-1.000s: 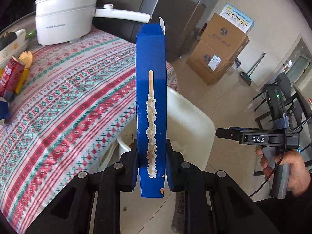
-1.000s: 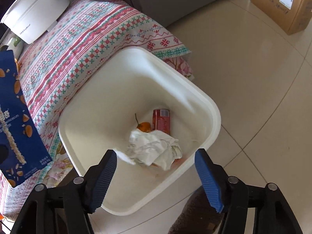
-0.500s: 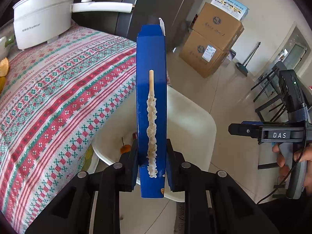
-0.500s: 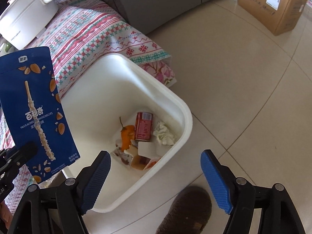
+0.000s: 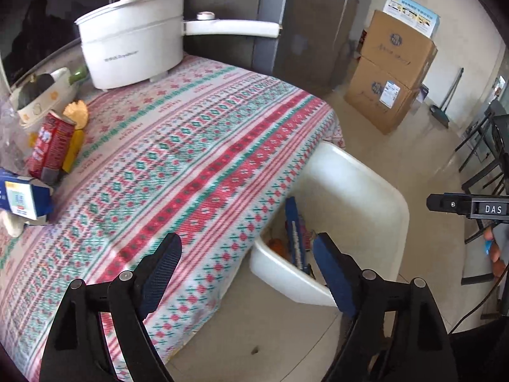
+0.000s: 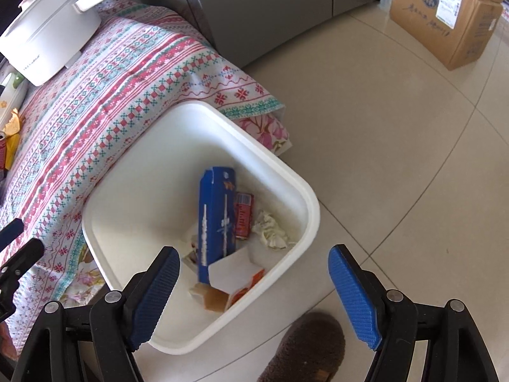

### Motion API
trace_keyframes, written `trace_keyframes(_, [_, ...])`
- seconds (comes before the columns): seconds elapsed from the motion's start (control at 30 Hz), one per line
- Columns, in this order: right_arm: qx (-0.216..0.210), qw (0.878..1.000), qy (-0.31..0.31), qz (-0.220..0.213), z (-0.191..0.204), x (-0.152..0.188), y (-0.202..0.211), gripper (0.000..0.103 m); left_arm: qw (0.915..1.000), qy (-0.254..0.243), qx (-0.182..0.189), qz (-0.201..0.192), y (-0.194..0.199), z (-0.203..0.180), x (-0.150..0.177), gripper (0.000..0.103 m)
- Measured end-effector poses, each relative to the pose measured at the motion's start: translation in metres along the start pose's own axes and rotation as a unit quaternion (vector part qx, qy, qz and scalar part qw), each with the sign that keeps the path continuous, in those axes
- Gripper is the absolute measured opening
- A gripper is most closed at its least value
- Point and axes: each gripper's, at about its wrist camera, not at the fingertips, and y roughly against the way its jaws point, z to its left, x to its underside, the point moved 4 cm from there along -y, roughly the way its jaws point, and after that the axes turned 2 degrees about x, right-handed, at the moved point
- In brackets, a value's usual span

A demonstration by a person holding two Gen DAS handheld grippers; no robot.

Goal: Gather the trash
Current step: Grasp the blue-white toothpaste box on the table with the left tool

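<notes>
Remaining trash lies up-left of the empty left gripper [image 5: 245,273].
Its jaws are opening wide; the crumpled red can [image 5: 49,146] leans on the patterned tablecloth [image 5: 197,159]; right gripper [image 6: 254,281] gapes empty over the white plastic bin [image 6: 305,191].

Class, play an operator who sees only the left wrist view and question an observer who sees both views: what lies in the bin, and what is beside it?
Operator: I see only a blue edge in the bin. What is it?
Observer: A blue snack box, standing on end inside the bin.
Operator: Anything else in there?
Observer: A crumpled tissue and a red carton, to the right of the box.
Operator: What is on the floor nearby?
Observer: A brown slipper by the bin's near corner.
</notes>
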Motion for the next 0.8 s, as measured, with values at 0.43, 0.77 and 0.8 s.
trace_keyframes(0.43, [-0.027,0.999,0.031,-0.013,0.070,-0.016,0.003,0.084,0.9843,0.148,-0.092,-0.027,0.050,0.127,0.004,0.099])
trace_keyframes(0.77, [-0.049,0.998,0.041,-0.012,0.114,-0.022,-0.002,0.084,0.9523,0.285,-0.095,-0.053,0.059,0.216,0.002,0.103])
trace_keyframes(0.8, [-0.050,0.998,0.042,-0.012,0.117,-0.023,-0.003,0.084,0.9482,0.301,-0.086,-0.056,0.055,0.221,0.000,0.103])
